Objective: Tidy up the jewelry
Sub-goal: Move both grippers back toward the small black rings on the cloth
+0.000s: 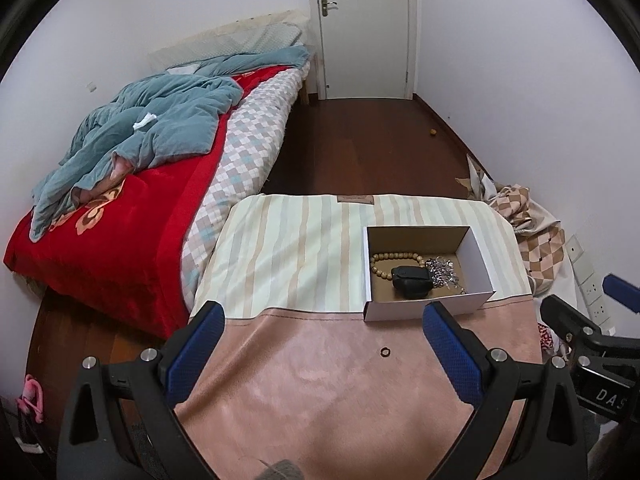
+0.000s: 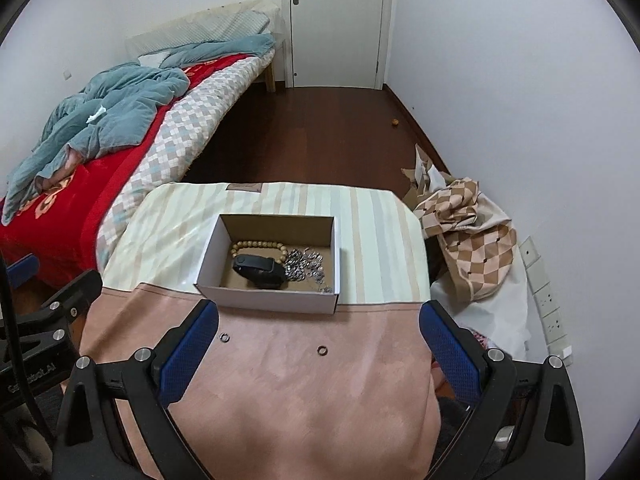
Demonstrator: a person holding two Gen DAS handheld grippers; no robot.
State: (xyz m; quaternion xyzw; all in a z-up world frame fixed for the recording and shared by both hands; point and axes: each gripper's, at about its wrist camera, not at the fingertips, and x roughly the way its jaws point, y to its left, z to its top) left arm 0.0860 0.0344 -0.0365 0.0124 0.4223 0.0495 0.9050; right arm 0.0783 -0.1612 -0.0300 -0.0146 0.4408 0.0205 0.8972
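A white cardboard box (image 1: 478, 254) (image 2: 212, 258) stands on the cloth-covered table. It holds a wooden bead bracelet (image 1: 394, 258) (image 2: 258, 245), a black wristband (image 1: 412, 278) (image 2: 258, 267) and a silver chain (image 1: 444, 270) (image 2: 306, 266). A small dark ring (image 1: 385, 351) (image 2: 322, 350) lies on the pink cloth in front of the box. A second ring (image 2: 225, 337) lies to its left in the right wrist view. My left gripper (image 1: 324, 320) is open and empty above the pink cloth. My right gripper (image 2: 319, 316) is open and empty just before the box.
A bed (image 1: 132, 208) with a red blanket and blue quilt stands left of the table. A checkered cloth pile (image 2: 468, 236) lies on the floor at the right, by wall sockets (image 2: 550, 300). A white door (image 1: 362, 28) is at the back.
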